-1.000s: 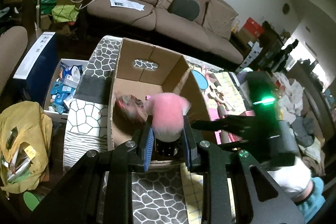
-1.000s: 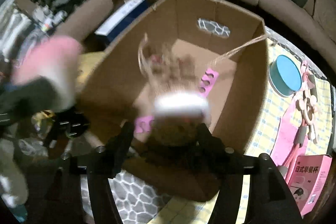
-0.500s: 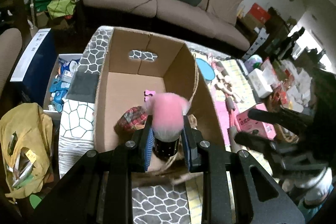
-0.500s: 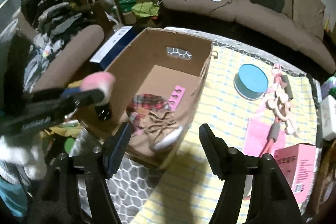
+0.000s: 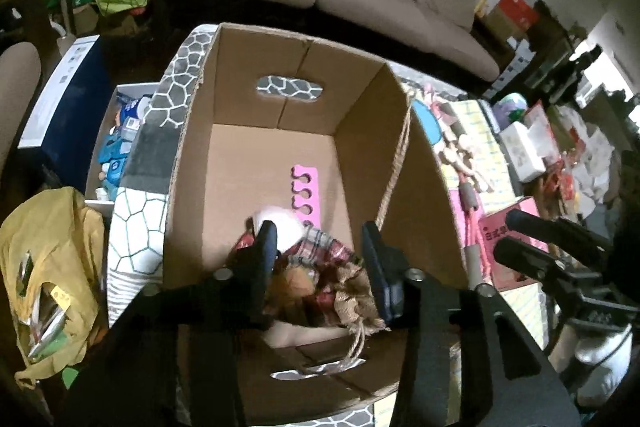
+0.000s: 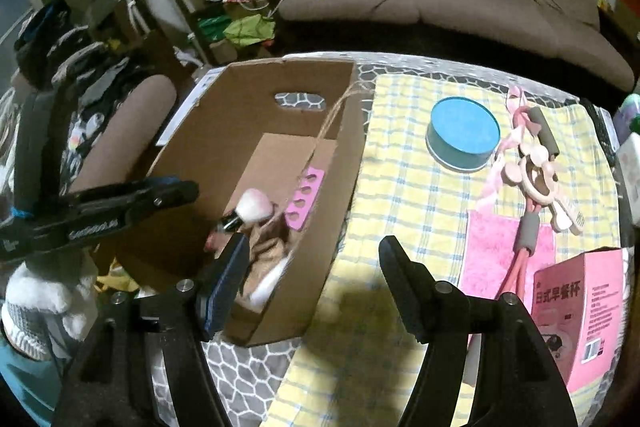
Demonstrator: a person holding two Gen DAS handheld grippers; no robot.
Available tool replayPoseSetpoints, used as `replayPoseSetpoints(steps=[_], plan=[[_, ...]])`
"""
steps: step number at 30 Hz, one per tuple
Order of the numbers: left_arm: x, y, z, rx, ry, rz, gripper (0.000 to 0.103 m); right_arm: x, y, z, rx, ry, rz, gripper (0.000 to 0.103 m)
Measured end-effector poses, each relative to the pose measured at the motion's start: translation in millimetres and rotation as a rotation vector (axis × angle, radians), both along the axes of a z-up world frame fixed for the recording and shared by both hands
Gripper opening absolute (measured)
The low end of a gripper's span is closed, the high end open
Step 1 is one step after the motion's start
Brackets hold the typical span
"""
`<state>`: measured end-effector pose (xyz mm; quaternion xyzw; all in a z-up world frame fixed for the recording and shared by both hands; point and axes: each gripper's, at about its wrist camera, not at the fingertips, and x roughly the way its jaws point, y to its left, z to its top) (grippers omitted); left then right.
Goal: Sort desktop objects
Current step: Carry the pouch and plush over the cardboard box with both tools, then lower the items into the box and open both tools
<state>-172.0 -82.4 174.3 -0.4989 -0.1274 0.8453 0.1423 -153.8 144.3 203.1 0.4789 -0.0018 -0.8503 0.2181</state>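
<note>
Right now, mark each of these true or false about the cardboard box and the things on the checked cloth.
1. The pink fluffy makeup brush lies inside the brown cardboard box. True.
2. The left gripper clamps the brush. False: its jaws have just been opening, and the brush has dropped.
3. The round blue tin is in the box. False: it sits on the yellow checked cloth.
4. The right gripper is empty. True.

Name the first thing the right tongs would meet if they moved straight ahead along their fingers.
Probably the yellow checked cloth on the table: the open right tongs point down at it, just beside the cardboard box. Depth is uncertain.
</note>
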Motion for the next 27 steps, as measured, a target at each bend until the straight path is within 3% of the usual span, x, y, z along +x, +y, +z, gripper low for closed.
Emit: replayPoseSetpoints(steps=[3,7,14,15,17,19,21,27], plan=[[-4,8,3,0.016,0.004,-0.034,0.053,-5,5,-1,-0.011,0.001,-0.019,0.069],[-16,36,4,-0.021,-0.006,-0.122,0.06,-5,10,-2,-0.022,-0.002,-0.019,0.069],[-35,90,-19,-0.176,-0.07,-0.253,0.058,1,15,-6,-0.004,-0.003,0.002,0.069],[-36,93,-22,-0.179,-0.077,-0.255,0.056,2,15,-6,0.002,-0.001,0.004,0.069],[-40,95,-27,-0.171,-0.094,-0.261,0.039,2,15,-8,0.008,0.001,0.011,0.069],[-43,96,-34,-0.192,-0.108,-0.268,0.015,3,16,-9,0.007,0.003,0.016,0.069],[-44,94,-39,-0.239,-0.108,-0.269,0.005,3,16,-11,0.01,0.005,0.018,0.069],[-39,68,-33,-0.317,-0.088,-0.186,0.002,3,16,-15,0.015,0.0,0.019,0.069]])
